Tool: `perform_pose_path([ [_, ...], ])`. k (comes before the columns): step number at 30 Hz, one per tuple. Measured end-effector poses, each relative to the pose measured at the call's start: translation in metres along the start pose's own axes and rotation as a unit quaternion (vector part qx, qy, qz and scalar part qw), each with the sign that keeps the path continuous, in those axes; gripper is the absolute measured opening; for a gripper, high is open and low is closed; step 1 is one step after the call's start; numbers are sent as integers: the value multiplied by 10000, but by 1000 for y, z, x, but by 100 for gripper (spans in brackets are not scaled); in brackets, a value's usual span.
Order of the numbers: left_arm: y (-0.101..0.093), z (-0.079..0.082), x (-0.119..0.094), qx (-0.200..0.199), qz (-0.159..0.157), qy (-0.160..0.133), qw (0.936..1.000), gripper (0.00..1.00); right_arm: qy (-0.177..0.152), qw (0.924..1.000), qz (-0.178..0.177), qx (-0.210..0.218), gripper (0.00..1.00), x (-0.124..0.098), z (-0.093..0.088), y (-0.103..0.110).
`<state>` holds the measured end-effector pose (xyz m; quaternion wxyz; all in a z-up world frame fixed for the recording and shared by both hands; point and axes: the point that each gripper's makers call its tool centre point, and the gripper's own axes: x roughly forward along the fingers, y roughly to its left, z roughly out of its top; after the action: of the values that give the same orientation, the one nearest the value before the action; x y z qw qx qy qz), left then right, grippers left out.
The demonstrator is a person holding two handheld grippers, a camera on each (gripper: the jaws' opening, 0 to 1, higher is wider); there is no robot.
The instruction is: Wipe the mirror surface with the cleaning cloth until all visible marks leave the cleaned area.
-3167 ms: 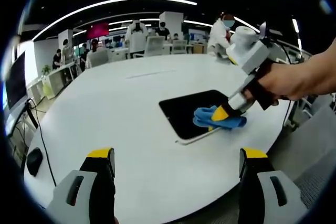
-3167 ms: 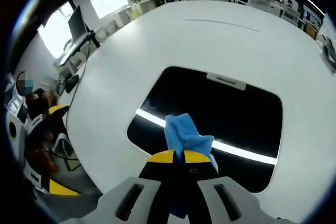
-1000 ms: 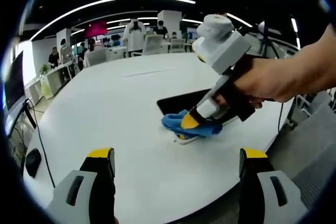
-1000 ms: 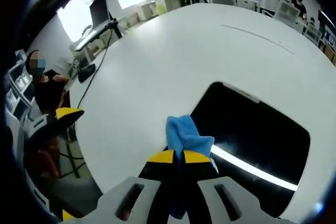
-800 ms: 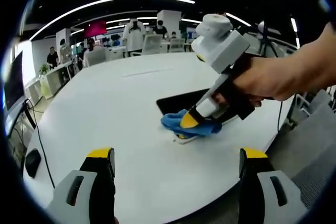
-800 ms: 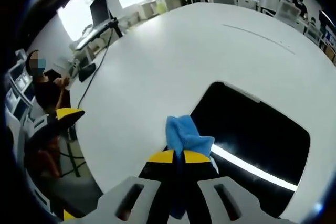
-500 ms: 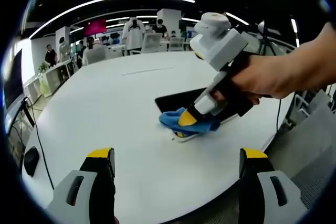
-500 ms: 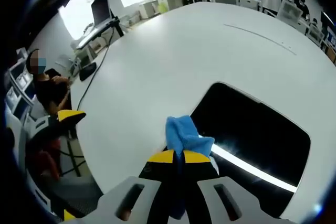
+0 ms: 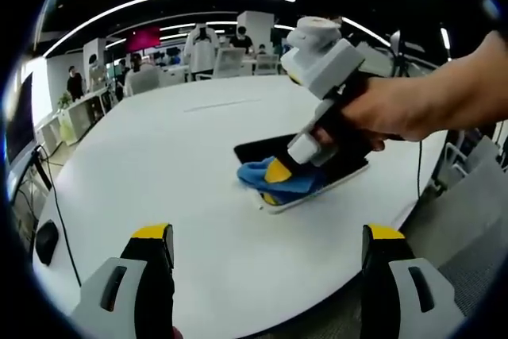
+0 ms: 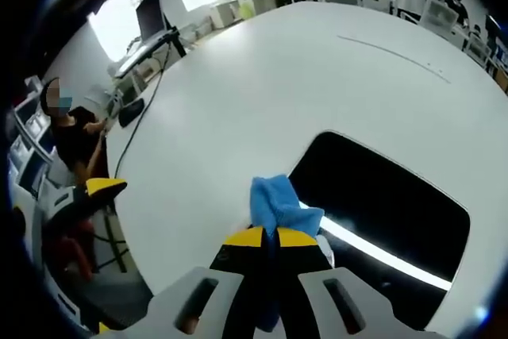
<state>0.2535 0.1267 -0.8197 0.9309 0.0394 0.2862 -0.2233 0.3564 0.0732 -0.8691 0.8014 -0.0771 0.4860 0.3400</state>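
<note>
The right gripper [image 10: 266, 237], jaws clamped on the cloth [image 10: 278, 206], has slid to the mirror's [image 10: 389, 204] near-left corner, so wiping continues. Left gripper [image 9: 266, 248] idles at frame bottom, jaws apart, above the worktop [image 9: 159, 164].

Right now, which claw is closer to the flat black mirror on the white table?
The right claw. It presses the blue cleaning cloth onto the near corner of the flat black mirror. The left claw is open, back from it over the round white table.
</note>
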Motion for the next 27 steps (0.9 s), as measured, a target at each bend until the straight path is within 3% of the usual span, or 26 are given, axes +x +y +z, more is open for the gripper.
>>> perform_pose_path([
  [15, 2, 2, -1, -10, 47, -36, 10000, 99, 87, 9995, -87, -276, 0, 14, 21, -16],
  [27, 1, 2, 0, 8, 18, 21, 10000, 99, 155, 9986, -217, -465, 0, 12, 33, -21],
])
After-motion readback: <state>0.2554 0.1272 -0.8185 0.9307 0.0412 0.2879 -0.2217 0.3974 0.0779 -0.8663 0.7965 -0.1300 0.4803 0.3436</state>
